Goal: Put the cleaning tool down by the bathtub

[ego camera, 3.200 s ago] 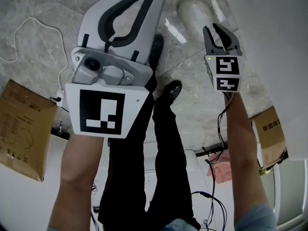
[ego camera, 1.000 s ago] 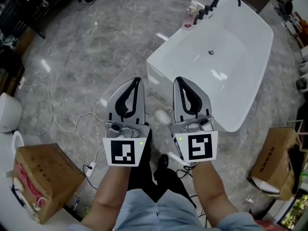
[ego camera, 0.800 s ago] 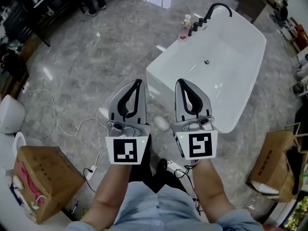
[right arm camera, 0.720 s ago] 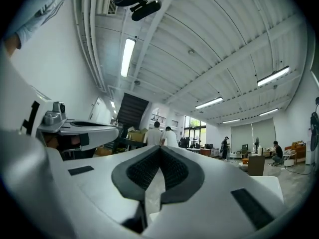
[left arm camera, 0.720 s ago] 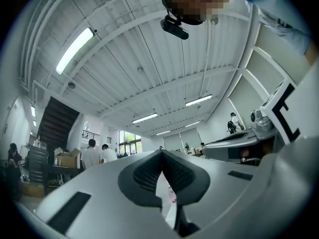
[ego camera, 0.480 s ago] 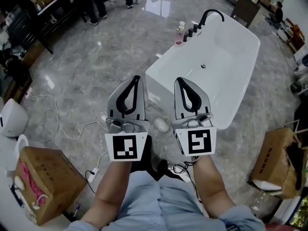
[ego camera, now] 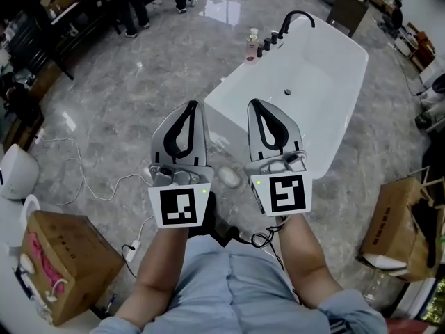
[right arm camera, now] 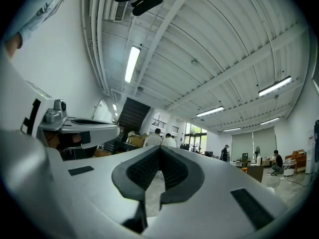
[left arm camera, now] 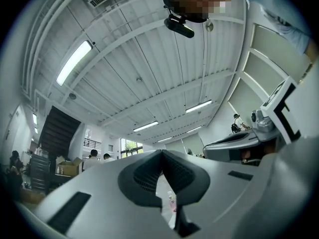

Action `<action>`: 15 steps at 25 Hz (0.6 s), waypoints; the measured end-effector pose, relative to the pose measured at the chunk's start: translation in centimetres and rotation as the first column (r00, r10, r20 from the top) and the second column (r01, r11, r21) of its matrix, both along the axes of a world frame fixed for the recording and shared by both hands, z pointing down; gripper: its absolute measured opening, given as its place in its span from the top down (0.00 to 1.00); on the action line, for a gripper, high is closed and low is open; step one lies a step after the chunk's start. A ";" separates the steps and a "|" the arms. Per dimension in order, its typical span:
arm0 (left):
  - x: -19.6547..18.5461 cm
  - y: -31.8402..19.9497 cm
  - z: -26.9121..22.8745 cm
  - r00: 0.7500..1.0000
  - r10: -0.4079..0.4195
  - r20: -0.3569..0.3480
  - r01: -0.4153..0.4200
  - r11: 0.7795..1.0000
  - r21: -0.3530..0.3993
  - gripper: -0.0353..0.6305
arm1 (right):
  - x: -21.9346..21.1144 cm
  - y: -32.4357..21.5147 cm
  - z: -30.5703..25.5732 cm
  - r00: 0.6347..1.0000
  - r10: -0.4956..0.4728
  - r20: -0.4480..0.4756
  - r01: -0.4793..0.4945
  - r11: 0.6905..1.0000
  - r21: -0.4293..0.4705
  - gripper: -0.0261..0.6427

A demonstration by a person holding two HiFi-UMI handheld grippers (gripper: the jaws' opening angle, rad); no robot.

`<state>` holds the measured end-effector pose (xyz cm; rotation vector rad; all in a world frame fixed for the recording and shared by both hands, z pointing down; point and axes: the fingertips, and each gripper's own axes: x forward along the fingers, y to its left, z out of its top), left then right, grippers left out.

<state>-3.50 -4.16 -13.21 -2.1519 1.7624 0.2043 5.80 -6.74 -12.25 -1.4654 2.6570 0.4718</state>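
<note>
Since the earliest frame, where the right gripper (ego camera: 254, 104) was held low over the floor beside a pale object, both grippers have been raised and are now held side by side, pointed toward the white bathtub (ego camera: 313, 68). The jaws of the left gripper (ego camera: 190, 104) are seen pressed together with nothing between them, and the right gripper's jaws are likewise closed and empty.

A cardboard box (ego camera: 76, 256) at lower left is seen holding something pink (ego camera: 31, 252); a second box (ego camera: 396, 221) at right has a dark item (ego camera: 424, 221) in it, hard to identify. A pink bottle (ego camera: 250, 45) is stood on the tub's rim beside the black faucet (ego camera: 295, 17).

What appears to be the cleaning tool (ego camera: 228, 177) – a small pale oval – is left on the grey floor at the foot of the tub. In the head view it is framed between the two grippers, well below them and held by neither. Its shape is too blurred to be read further.
</note>
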 end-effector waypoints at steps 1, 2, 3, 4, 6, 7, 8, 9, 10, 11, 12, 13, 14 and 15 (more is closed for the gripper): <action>0.0 0.1 -0.1 1.000 -0.003 0.003 0.003 1.000 0.003 0.92 | 0.1 0.1 -0.1 1.000 0.000 0.001 0.000 1.000 0.003 0.94; 0.1 0.1 -0.2 1.000 -0.005 0.005 0.005 1.000 0.003 0.92 | 0.1 0.1 -0.1 1.000 0.000 0.001 0.000 1.000 0.005 0.94; 0.1 0.2 -0.2 1.000 -0.007 0.004 0.007 1.000 0.002 0.92 | 0.1 0.2 -0.1 1.000 -0.001 0.000 0.001 1.000 0.005 0.94; 0.2 0.2 -0.2 1.000 -0.007 0.004 0.007 1.000 0.001 0.92 | 0.1 0.1 -0.1 1.000 -0.001 -0.001 0.001 1.000 0.004 0.94; 0.3 0.1 -0.2 1.000 -0.007 0.004 0.007 1.000 -0.001 0.92 | 0.2 0.0 -0.1 1.000 -0.002 -0.001 0.002 1.000 0.003 0.94; 0.3 0.0 -0.2 1.000 -0.007 0.003 0.007 1.000 -0.001 0.92 | 0.2 0.0 -0.1 1.000 -0.002 -0.001 0.002 1.000 0.003 0.94; 0.4 0.0 -0.3 1.000 -0.006 0.003 0.006 1.000 0.000 0.92 | 0.2 -0.1 -0.1 1.000 -0.002 -0.002 0.002 1.000 0.004 0.94; 0.4 -0.1 -0.3 1.000 -0.006 0.004 0.006 1.000 0.002 0.92 | 0.2 -0.2 -0.1 1.000 -0.002 -0.003 0.002 1.000 0.004 0.94; 0.4 -0.1 -0.3 1.000 -0.006 0.008 0.006 1.000 0.003 0.92 | 0.1 -0.3 -0.1 1.000 -0.002 -0.003 0.002 1.000 0.004 0.94; 0.4 -0.2 -0.4 1.000 -0.007 0.012 0.007 1.000 0.002 0.92 | 0.1 -0.3 -0.1 1.000 -0.002 -0.002 0.002 1.000 0.004 0.94; 0.5 -0.2 -0.4 1.000 -0.007 0.017 0.007 1.000 0.001 0.92 | 0.1 -0.4 -0.2 1.000 -0.003 -0.001 0.003 1.000 0.004 0.94; 0.5 -0.3 -0.4 1.000 -0.008 0.018 0.008 1.000 -0.001 0.92 | 0.1 -0.5 -0.2 1.000 -0.003 -0.001 0.003 1.000 0.005 0.94; 0.5 -0.4 -0.4 1.000 -0.008 0.018 0.008 1.000 -0.003 0.92 | 0.0 -0.5 -0.2 1.000 -0.004 0.000 0.004 1.000 0.005 0.94; 0.5 -0.5 -0.3 1.000 -0.008 0.017 0.008 1.000 -0.003 0.92 | 0.0 -0.6 -0.2 1.000 -0.004 0.002 0.004 1.000 0.003 0.94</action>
